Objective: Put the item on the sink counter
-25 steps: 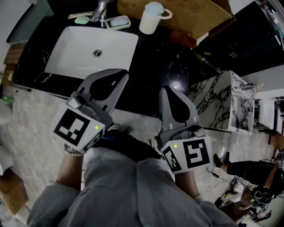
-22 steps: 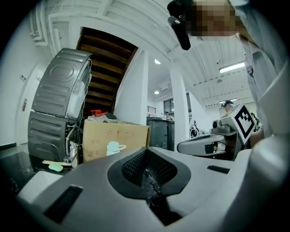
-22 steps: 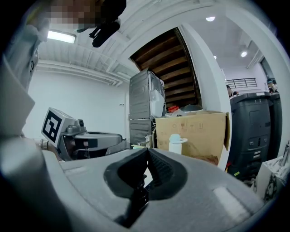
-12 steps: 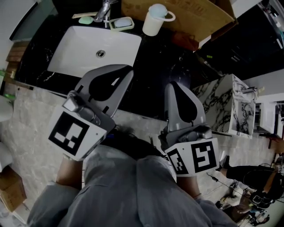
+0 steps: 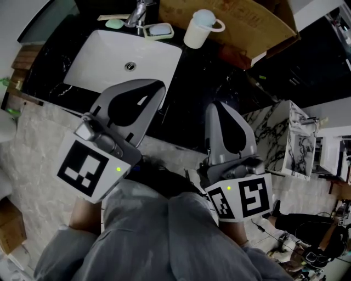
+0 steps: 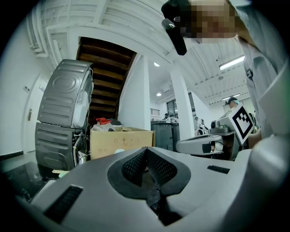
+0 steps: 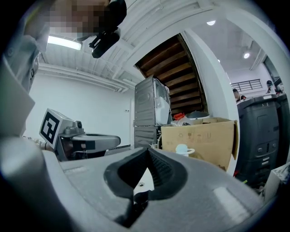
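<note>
Both grippers are held low, close to the person's body, in front of a black sink counter [image 5: 203, 82]. My left gripper [image 5: 157, 86] is shut with nothing in it; its tips [image 6: 146, 150] meet over the counter's near edge, just short of the white basin [image 5: 109, 55]. My right gripper [image 5: 220, 105] is also shut and empty, its tips [image 7: 147, 150] pointing at the counter's right part. A pale cup [image 5: 200, 28] with a handle stands at the back of the counter and shows in the right gripper view as the cup [image 7: 182, 150].
A faucet [image 5: 138, 12], a soap dish [image 5: 159, 30] and a green soap [image 5: 114, 23] sit behind the basin. A cardboard box [image 5: 241, 22] stands at the back right. A marble-patterned cabinet [image 5: 279, 131] is to the right. A grey washing machine [image 6: 63, 113] stands beyond the counter.
The head view has drifted, so the sink and cup sit slightly further right and lower. Both grippers stay shut and near the body, barely moved.
</note>
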`<state>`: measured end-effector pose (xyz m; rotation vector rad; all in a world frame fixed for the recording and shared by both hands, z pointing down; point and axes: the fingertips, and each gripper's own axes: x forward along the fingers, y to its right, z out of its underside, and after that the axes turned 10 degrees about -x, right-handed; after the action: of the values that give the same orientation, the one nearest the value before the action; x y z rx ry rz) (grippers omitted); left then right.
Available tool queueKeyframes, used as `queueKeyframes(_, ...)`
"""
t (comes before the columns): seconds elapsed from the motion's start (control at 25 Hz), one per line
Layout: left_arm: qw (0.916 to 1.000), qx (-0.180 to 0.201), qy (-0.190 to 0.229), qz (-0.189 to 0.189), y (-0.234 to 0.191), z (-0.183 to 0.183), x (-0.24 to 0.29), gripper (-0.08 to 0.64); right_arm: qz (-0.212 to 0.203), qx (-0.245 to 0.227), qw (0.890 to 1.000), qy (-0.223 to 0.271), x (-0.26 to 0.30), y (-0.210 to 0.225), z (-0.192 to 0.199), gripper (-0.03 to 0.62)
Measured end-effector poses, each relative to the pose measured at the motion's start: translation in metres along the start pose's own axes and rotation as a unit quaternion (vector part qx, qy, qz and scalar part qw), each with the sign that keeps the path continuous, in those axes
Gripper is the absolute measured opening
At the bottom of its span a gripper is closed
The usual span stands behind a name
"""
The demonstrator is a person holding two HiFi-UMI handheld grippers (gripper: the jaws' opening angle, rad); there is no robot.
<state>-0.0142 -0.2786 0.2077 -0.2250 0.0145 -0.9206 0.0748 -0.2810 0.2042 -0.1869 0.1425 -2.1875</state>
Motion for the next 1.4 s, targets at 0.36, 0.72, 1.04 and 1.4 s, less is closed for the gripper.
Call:
queueKeyframes(0.36,0.9987,0.001,0.008,-0.05,-0.02,-0.001,-0.024,0.008,-0.054,0.0,0.999,0.006,0.019,-0.026,-0.001,-0.003)
queueKeyframes(0.72,0.994,-0.007,0.011,-0.108,-0.049,0.0,-0.056,0.008,-0.116,-0.004,0.993,0.009,0.046,-0.065,-0.004,-0.003)
queueKeyframes(1.04,0.9902,-0.014,0.013,-0.139,-0.068,0.0,-0.072,0.008,-0.158,-0.009,0.987,0.012,0.066,-0.09,-0.007,-0.003)
queueKeyframes(1.4,0.9869,-0.02,0.013,-0.16,-0.08,0.005,-0.08,0.008,-0.19,-0.015,0.982,0.009,0.08,-0.107,-0.001,-0.003)
